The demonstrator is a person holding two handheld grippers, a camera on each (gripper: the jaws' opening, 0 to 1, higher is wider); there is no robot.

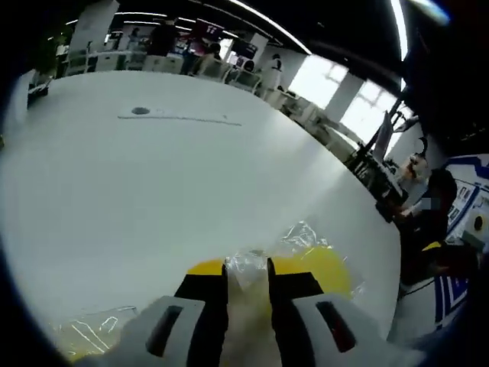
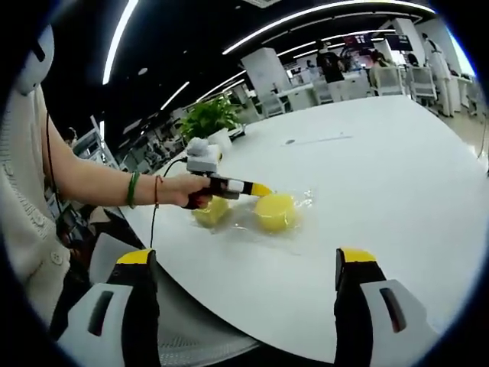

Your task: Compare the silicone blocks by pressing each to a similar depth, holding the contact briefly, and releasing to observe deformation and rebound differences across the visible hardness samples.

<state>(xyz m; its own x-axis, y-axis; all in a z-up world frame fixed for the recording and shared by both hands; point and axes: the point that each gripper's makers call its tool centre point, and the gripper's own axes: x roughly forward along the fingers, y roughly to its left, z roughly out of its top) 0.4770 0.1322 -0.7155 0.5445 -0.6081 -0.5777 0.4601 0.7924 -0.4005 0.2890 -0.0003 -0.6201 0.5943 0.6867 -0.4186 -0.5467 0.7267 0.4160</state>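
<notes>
Yellow silicone blocks: two lie in clear plastic wrap on the white worktop; a round block sits right of a squarer block, apart but near.
Hidden: in the left gripper view the round block is mostly covered by the fingers and crinkled wrap; a second wrapped yellow piece is cut off at the lower edge.
Left gripper: its black, yellow-tipped fingers stand nearly together, a narrow gap between them with wrap in it; whether they pinch the wrap cannot be told.
Left gripper from the other view: held level by a person's hand, tip at the round block's upper edge.
Arm: bare forearm with bracelets at the wrist, reaching across from a pale knitted sleeve.
Right gripper: fingers spread wide, nothing between them, held back from both blocks near the worktop's edge.
Background: a potted plant behind the hand; distant people too small to make out.
</notes>
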